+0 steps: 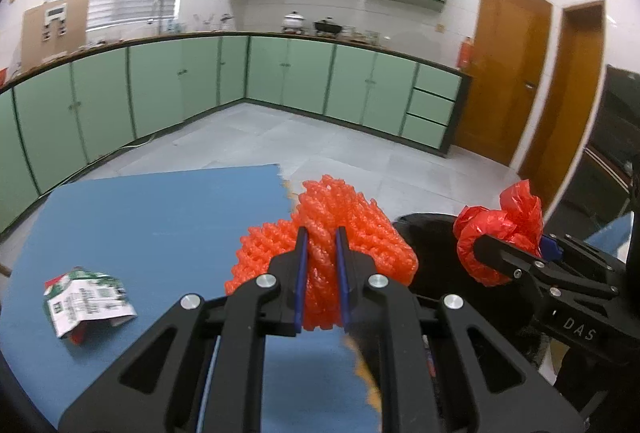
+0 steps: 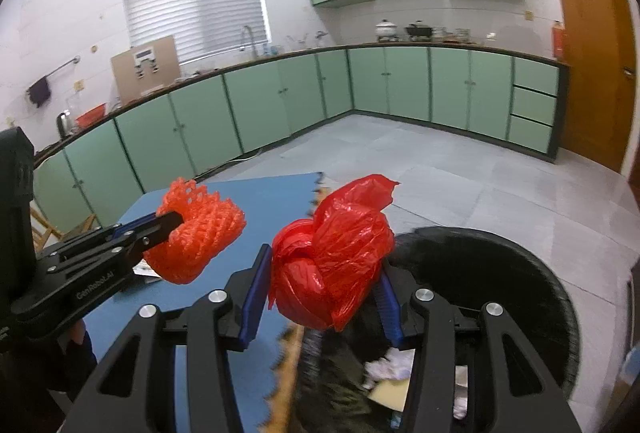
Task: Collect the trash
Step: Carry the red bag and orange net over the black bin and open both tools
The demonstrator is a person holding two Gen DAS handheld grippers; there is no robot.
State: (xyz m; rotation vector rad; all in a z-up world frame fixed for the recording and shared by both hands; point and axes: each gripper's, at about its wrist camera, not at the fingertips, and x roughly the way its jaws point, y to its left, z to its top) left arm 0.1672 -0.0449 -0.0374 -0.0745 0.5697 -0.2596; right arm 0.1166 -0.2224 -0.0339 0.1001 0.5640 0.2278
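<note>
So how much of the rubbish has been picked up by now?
Partly done: crumpled paper already lies in the black bin. In hand, the left gripper pinches an orange foam net and the right gripper holds a knotted red plastic bag, both near the bin but not dropped. Left over: a crushed carton on the blue mat.

We see a blue mat point(image 1: 152, 217) under our left gripper point(image 1: 322, 257), and a crumpled carton point(image 1: 86, 299) lying on it to that gripper's left.
</note>
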